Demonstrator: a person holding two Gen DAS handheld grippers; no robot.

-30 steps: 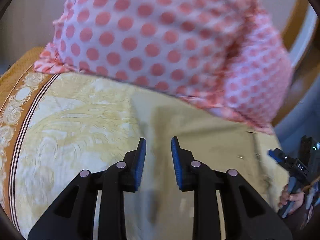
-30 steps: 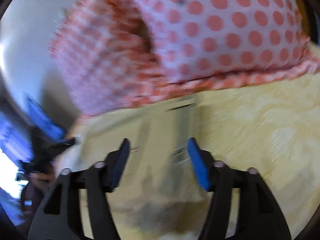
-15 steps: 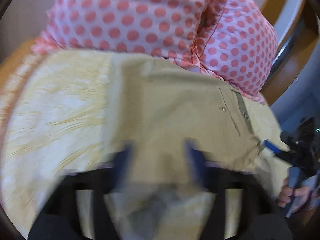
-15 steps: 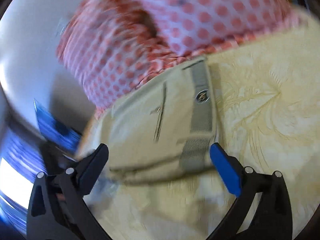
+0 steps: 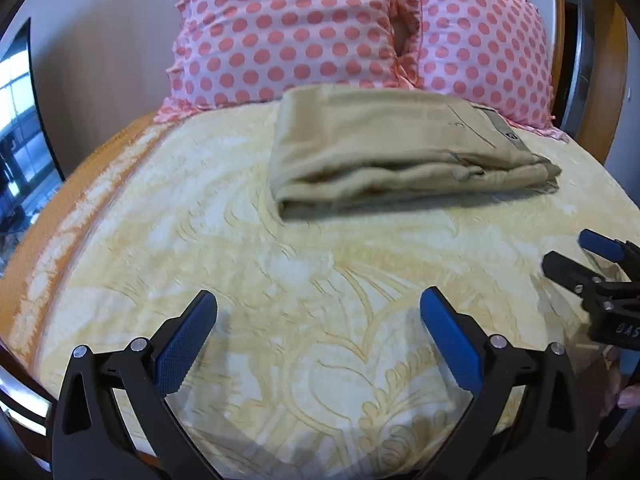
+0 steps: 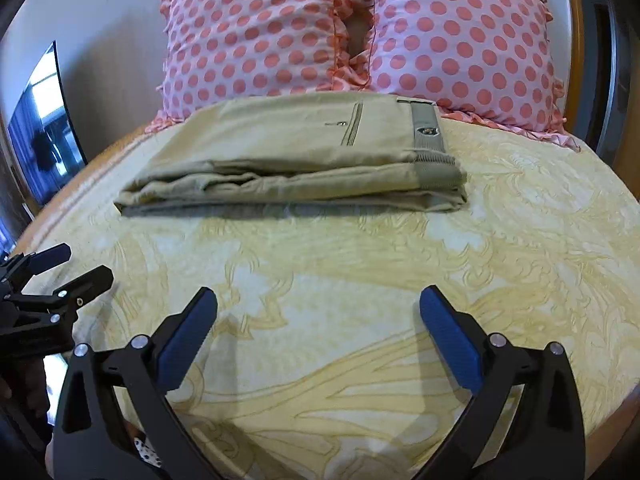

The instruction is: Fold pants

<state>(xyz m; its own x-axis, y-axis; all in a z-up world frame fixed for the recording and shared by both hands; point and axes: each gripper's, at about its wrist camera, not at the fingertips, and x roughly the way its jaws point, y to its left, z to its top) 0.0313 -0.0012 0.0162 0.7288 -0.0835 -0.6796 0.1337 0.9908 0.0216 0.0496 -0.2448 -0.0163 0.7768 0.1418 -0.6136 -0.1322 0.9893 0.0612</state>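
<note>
The khaki pants point(image 5: 400, 148) lie folded in a flat stack on the yellow patterned bedspread point(image 5: 280, 280), just in front of the pillows; they also show in the right wrist view point(image 6: 304, 152), waistband to the right. My left gripper point(image 5: 318, 304) is open and empty, held above the bedspread well short of the pants. My right gripper point(image 6: 318, 304) is open and empty, also back from the pants. The right gripper shows at the right edge of the left wrist view point(image 5: 592, 264), and the left gripper at the left edge of the right wrist view point(image 6: 52, 276).
Two pink pillows with red dots point(image 5: 288, 28) point(image 6: 460, 40) lean against the wooden headboard point(image 5: 558, 20) behind the pants. An orange border point(image 5: 52, 216) runs along the bed's left edge. A dark screen point(image 6: 40, 120) stands at the far left.
Both grippers have pulled back from close over the pants and pillows toward the foot of the bed. Both have opened wider. The folded pants lie still.
</note>
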